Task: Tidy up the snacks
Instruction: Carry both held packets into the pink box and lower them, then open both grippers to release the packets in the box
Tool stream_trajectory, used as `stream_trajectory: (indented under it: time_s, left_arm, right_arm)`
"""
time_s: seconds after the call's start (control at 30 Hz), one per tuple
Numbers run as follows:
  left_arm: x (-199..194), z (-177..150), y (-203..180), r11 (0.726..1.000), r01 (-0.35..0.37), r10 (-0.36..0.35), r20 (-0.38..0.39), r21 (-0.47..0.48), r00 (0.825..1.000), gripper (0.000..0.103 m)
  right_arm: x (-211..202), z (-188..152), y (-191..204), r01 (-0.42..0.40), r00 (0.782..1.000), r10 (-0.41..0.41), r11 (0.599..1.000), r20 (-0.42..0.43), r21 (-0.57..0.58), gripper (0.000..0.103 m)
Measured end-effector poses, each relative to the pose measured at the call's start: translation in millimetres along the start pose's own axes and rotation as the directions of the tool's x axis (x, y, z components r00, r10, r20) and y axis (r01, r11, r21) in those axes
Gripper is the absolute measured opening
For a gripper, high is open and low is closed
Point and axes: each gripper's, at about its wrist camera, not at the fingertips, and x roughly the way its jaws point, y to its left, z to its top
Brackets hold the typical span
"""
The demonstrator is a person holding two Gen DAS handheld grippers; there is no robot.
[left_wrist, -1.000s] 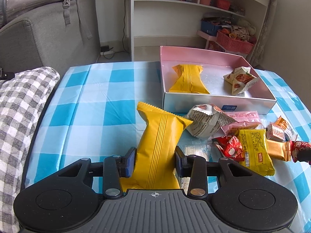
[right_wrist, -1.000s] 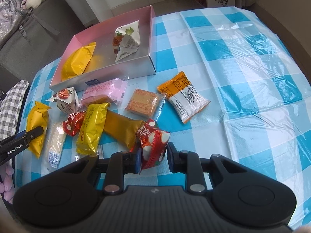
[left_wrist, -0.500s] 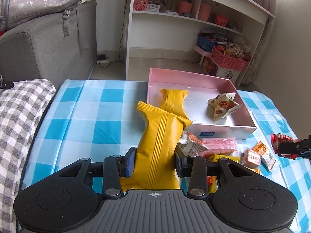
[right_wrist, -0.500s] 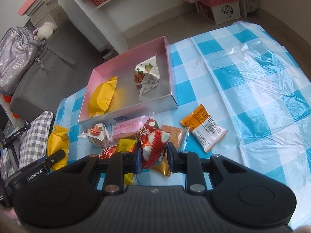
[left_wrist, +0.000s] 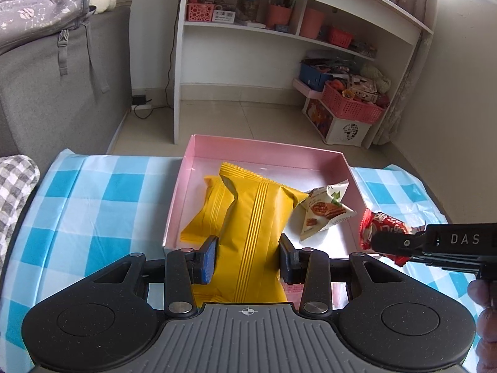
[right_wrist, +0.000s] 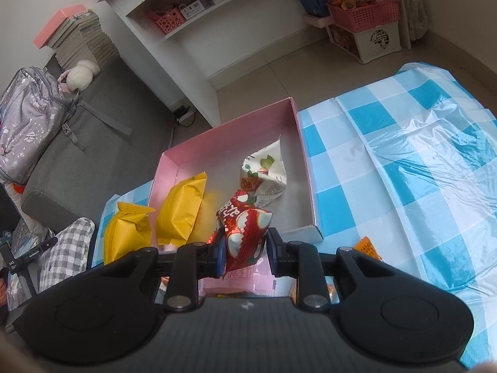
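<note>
My left gripper [left_wrist: 247, 256] is shut on a yellow snack pack [left_wrist: 251, 217] and holds it upright over the near edge of the pink box [left_wrist: 264, 146]. In the box lie a second yellow pack [left_wrist: 211, 208] and a white triangular snack bag [left_wrist: 326, 211]. My right gripper [right_wrist: 243, 251] is shut on a red snack pack [right_wrist: 245, 227] and holds it above the box's near side [right_wrist: 223, 130]. The right gripper with the red pack [left_wrist: 382, 227] also shows at the right of the left wrist view.
The blue-and-white checked tablecloth [right_wrist: 403, 155] covers the table. An orange pack [right_wrist: 368, 245] and a pink pack [right_wrist: 236, 276] lie near the box's front. A grey sofa [left_wrist: 46, 93] stands at the left, white shelves [left_wrist: 279, 31] behind.
Both grippers have risen and moved forward over the pink box, each carrying its snack. The loose snacks on the cloth have dropped out of view below them.
</note>
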Motion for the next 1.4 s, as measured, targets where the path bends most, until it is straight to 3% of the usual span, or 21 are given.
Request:
stream_trajectory:
  time_s: [0.3, 0.73, 0.8, 0.87, 0.97, 1.13, 1.23, 1.4]
  left_arm:
    - [48.4, 15.7, -27.8, 0.998, 0.015, -0.015, -0.001, 0.055, 1.0, 0.037]
    - [93.6, 16.2, -33.1, 0.997, 0.006, -0.005, -0.017, 0.073, 1.0, 0.039]
    - [92.7, 15.0, -32.0, 0.997, 0.001, -0.001, 0.0, 0.071, 1.0, 0.042]
    - [89.9, 14.6, -30.1, 0.999, 0.003, -0.004, 0.016, 0.052, 1.0, 0.055]
    - [83.1, 13.8, -28.6, 0.999, 0.01, -0.011, 0.02, 0.044, 1.0, 0.063]
    - [68.5, 10.1, -31.1, 0.996, -0.015, 0.014, 0.019, 0.083, 1.0, 0.07]
    - [57.1, 7.0, -30.2, 0.996, -0.02, 0.019, 0.02, 0.083, 1.0, 0.076]
    - [35.0, -2.0, -29.2, 0.995, -0.032, 0.03, 0.015, 0.094, 0.999, 0.082]
  right_arm:
    - [29.4, 3.6, -14.9, 0.008, 1.0, -0.008, 1.0, 0.001, 0.028, 0.024]
    - [43.2, 2.8, -30.6, -0.009, 1.0, 0.008, 0.997, 0.018, 0.07, 0.025]
    - [39.8, 3.6, -31.6, -0.013, 0.999, 0.01, 0.996, 0.033, 0.085, 0.031]
    - [35.9, 5.0, -32.7, -0.022, 0.999, 0.017, 0.995, 0.05, 0.094, 0.041]
    - [32.3, 7.3, -32.5, -0.023, 0.998, 0.018, 0.996, 0.057, 0.089, 0.043]
    - [22.3, 9.5, -31.5, -0.028, 0.998, 0.023, 0.996, 0.062, 0.079, 0.048]
    - [12.2, 9.4, -29.1, -0.011, 0.997, 0.006, 0.998, 0.075, 0.061, 0.062]
    - [-5.4, 7.6, -25.3, 0.013, 0.997, -0.014, 1.0, 0.08, 0.018, 0.069]
